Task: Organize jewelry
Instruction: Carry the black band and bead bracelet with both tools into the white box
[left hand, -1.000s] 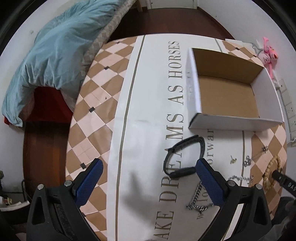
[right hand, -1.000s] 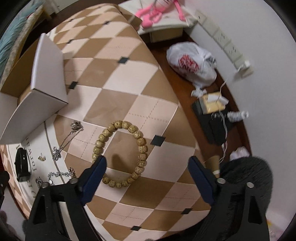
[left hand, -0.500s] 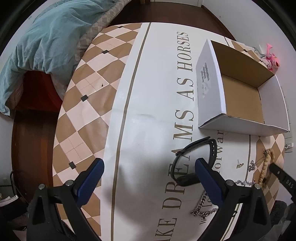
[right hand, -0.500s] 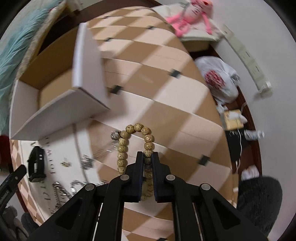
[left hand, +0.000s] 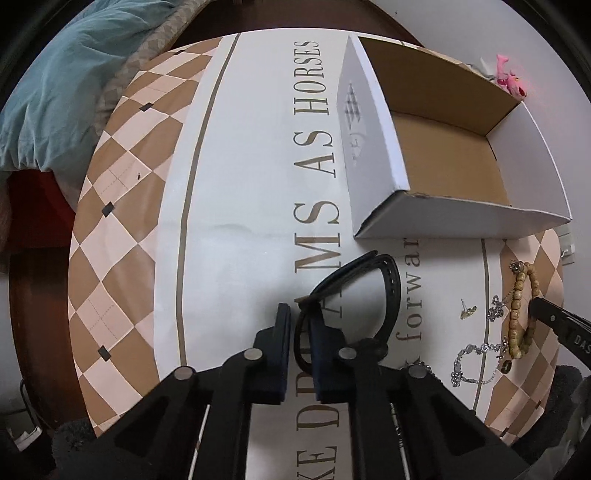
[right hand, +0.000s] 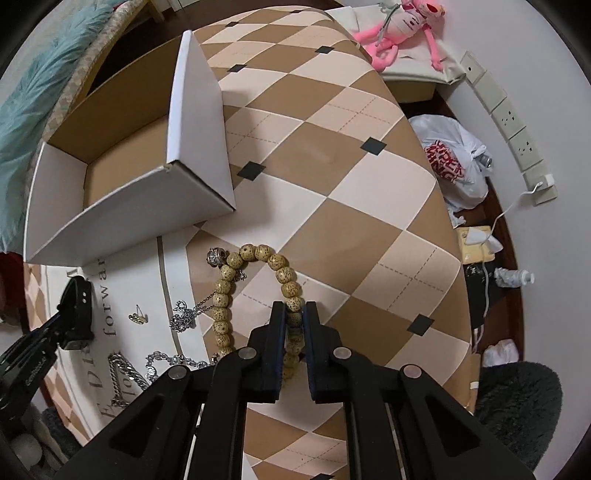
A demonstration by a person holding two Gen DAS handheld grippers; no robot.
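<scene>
My left gripper (left hand: 300,314) is shut on the strap of a black wristband (left hand: 388,291) lying on the table's white centre strip. My right gripper (right hand: 294,308) is shut on a tan wooden bead bracelet (right hand: 225,291), which also shows in the left wrist view (left hand: 517,314). An open white cardboard box (left hand: 436,206) with a brown, empty inside stands just beyond both; the right wrist view shows it too (right hand: 199,122). Silver chains (right hand: 188,314), a small gold earring (right hand: 137,317) and a heavier chain (right hand: 120,376) lie between the two grippers.
The round table (right hand: 332,155) has a tan and cream diamond cloth; its edge drops off at the right. A teal blanket (left hand: 55,85) lies beyond the far left edge. A plastic bag (right hand: 450,162), a pink plush toy (right hand: 402,22) and clutter sit on the floor to the right.
My left gripper went from wide open to shut on the black wristband. My right gripper closed on the bead bracelet and drew it a little towards the box.
</scene>
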